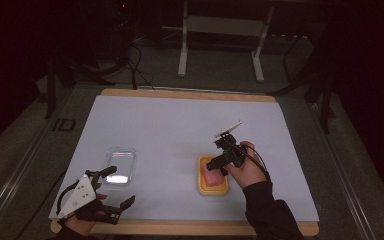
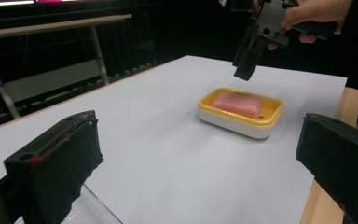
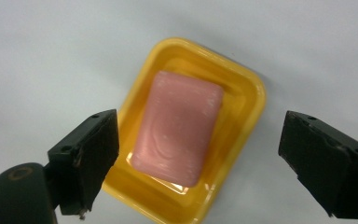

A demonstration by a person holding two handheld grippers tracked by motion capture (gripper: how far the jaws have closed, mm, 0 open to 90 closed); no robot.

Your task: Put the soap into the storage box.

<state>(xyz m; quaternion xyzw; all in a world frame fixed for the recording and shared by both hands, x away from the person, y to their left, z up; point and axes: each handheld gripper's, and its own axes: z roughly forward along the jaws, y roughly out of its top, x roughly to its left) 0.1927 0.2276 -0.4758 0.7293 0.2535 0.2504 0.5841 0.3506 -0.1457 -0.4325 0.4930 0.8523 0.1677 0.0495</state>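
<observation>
Soap bar (image 3: 179, 128): we see a pink bar lying flat in the yellow soap dish (image 3: 242, 81), at the near right part of the table; nothing touches it.
Dish: yellow tray on a white base, standing on the pale sheet (image 1: 170, 125), well apart from the table's near wooden edge.
Right gripper (image 1: 220, 162): we find it poised directly above the dish, pointing down; its own view shows the jaws spread wide, one on each side of the bar and clear of it. Empty.
Clear lid (image 1: 120, 165): a transparent shallow cover rests on the sheet at the left, well apart from the dish.
Left gripper (image 1: 117, 192): held low near the front left corner, just beside the clear lid; jaws parted, carrying nothing, aimed across the table toward the dish.
Hands: the right hand (image 1: 250, 170) grips its tool over the dish; the left sits at the table's near edge.
Progress (our judgement): early. The dish is uncovered and the approach is lined up, but no grasp is made.
Remaining (our judgement): lower, close on the bar across its narrow width, lift it; what follows for the lid we cannot tell.
</observation>
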